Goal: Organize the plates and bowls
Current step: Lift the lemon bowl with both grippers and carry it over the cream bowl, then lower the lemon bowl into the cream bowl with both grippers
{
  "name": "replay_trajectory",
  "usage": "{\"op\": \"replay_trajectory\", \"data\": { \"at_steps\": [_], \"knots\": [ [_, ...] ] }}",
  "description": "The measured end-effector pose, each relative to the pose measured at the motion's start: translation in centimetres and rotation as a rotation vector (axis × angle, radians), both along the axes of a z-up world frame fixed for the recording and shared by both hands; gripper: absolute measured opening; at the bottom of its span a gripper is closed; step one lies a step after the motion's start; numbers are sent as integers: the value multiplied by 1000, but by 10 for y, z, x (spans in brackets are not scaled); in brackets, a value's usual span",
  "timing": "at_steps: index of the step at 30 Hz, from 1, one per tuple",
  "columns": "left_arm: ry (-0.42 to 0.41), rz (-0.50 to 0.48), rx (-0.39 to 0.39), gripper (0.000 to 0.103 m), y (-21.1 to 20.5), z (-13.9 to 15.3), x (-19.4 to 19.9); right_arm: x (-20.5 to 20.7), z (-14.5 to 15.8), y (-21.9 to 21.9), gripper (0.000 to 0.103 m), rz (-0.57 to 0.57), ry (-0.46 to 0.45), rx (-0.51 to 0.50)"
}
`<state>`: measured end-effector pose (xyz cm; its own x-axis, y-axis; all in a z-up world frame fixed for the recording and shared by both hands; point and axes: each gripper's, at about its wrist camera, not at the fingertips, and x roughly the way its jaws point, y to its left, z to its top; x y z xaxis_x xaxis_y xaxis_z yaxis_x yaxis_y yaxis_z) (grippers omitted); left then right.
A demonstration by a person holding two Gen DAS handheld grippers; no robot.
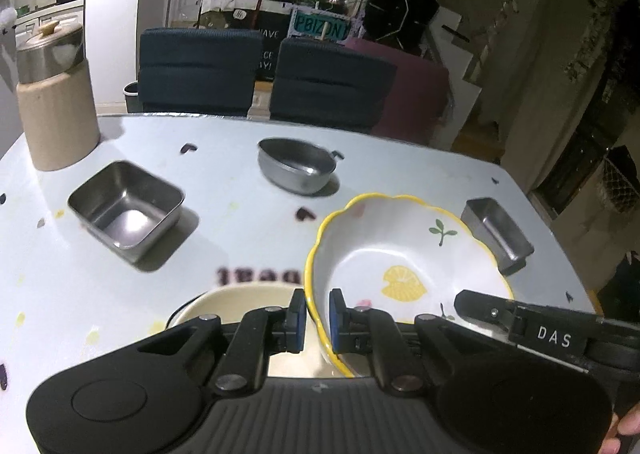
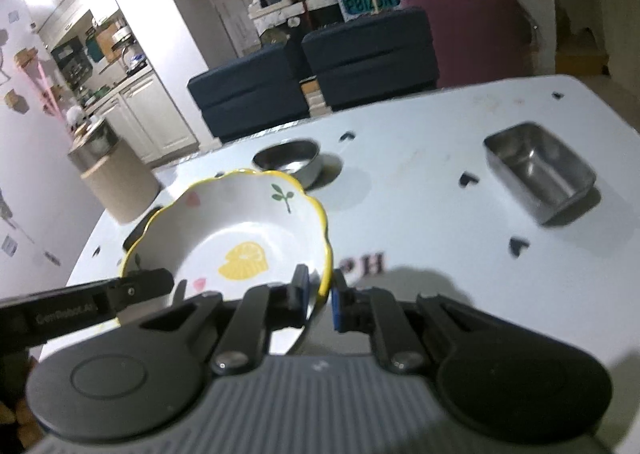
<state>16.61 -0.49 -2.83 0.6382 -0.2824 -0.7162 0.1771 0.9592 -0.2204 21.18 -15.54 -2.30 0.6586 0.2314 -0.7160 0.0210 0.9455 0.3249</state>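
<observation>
The white scalloped ceramic bowl with the yellow rim (image 1: 400, 254) is being gripped at opposite rims by the left gripper (image 1: 317, 320) and right gripper (image 2: 319, 294), above the cream round bowl (image 1: 240, 302), while three steel dishes beyond it are being left unsorted.

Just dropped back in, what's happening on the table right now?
Both grippers are clamped on the scalloped lemon-print bowl: the left gripper pinches one side of its yellow rim, the right gripper the opposite side. It is held tilted, partly over a cream bowl. A square steel container, a round steel bowl and a second steel container sit apart on the white table.
</observation>
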Motion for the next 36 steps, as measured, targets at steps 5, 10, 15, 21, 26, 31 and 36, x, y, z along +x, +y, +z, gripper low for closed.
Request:
{"op": "replay_trajectory", "data": {
  "at_steps": [5,10,15,21,26,31,36],
  "knots": [
    [13,5,11,12,18,-11,-10,7,-7,12,13,44,28,1],
    [41,23,9,12,41,-22,-15,21,-10,27,14,105,50,-19],
    [67,40,20,12,54,-30,-17,33,-15,41,14,151,80,-27],
    [97,56,29,11,62,-39,-11,53,-19,48,14,162,117,-33],
    [136,61,39,11,64,-49,-5,62,-28,55,14,166,157,-38],
    [161,55,64,12,62,-56,-1,69,-37,65,14,171,202,-58],
    [178,53,80,12,62,-61,2,78,-51,75,14,176,233,-68]
  ]
}}
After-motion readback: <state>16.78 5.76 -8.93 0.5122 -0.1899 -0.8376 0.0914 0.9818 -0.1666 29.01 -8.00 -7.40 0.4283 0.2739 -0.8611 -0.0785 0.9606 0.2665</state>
